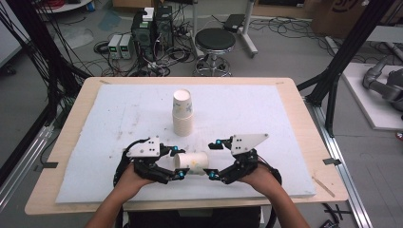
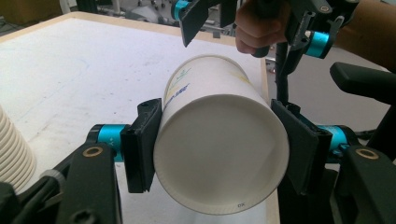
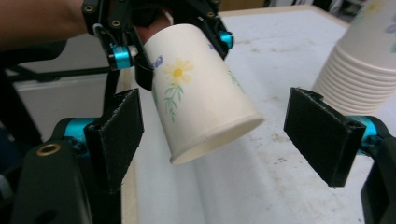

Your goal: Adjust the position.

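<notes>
Paper cup (image 1: pixel 191 162): white, printed with a yellow flower and green leaves, lying on its side above the near part of the counter (image 1: pixel 95 142). Left claw (image 1: pixel 177 164) pinches it across the base end, pads pressed on both sides. Right claw (image 1: pixel 213 159) is spread, jaws flanking the cup's open mouth, not touching. Small mark on base rim, unreadable. Cup stack (image 1: pixel 182 113) stands behind.

In the left gripper view the cup (image 2: pixel 219 154) has its bottom facing the camera, so its mouth is hidden, and the picture's left edge cuts the stack (image 2: pixel 13 156) to a sliver of rims. In the right gripper view the stack (image 3: pixel 359 65) runs off the top and right edges, and the left hand-held gripper (image 3: pixel 173 44) covers the cup's base there. From the high view the cup's print is too small to tell.
</notes>
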Demonstrator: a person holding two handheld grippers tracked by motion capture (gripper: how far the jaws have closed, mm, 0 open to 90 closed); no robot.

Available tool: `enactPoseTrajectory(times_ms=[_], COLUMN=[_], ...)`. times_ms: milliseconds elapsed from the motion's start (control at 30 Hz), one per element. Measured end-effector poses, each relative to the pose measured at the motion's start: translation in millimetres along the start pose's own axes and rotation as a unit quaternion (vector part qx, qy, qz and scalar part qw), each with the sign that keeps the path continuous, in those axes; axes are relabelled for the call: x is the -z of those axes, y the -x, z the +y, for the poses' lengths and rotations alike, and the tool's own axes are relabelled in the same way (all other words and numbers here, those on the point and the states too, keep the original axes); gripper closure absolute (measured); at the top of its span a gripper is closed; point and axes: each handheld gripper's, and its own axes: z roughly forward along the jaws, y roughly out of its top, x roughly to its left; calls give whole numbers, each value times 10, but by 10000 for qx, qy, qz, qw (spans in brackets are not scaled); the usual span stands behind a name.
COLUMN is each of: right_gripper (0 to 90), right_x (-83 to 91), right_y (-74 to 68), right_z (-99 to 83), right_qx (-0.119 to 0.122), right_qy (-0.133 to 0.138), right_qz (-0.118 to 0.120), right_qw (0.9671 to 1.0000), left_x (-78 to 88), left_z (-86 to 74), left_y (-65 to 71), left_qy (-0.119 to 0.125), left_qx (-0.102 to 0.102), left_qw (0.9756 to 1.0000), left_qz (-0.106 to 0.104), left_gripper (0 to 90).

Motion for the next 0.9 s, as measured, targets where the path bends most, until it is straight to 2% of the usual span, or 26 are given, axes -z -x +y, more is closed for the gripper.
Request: enactPoseTrajectory(times_ms=[133,167,200,267,633,900], right_gripper=[208,208,209,209,211,211], right_x=[22,22,40,47,103,79], right_y=[-15,-15,-16,0,3,12], right_z=[-159,-159,-221,-268,-334,-363], right_qx=[-152,-152,-272,-280,-313,-358], right_qy=[330,330,510,595,651,669], right_qz=[-299,-299,-389,-462,-480,-323], right_qw=[9989,9989,9976,9968,9962,9966], left_x=[11,11,14,17,72,108], left_z=[-61,-61,-81,-87,-129,-125], left_y=[-10,-10,-17,-21,-42,-37], left_qy=[127,127,169,178,462,704], left_qx=[18,18,37,29,57,76], left_qw=[9999,9999,9998,9998,9988,9974], left_qz=[56,56,89,99,164,97], left_gripper=[369,369,369,369,369,369])
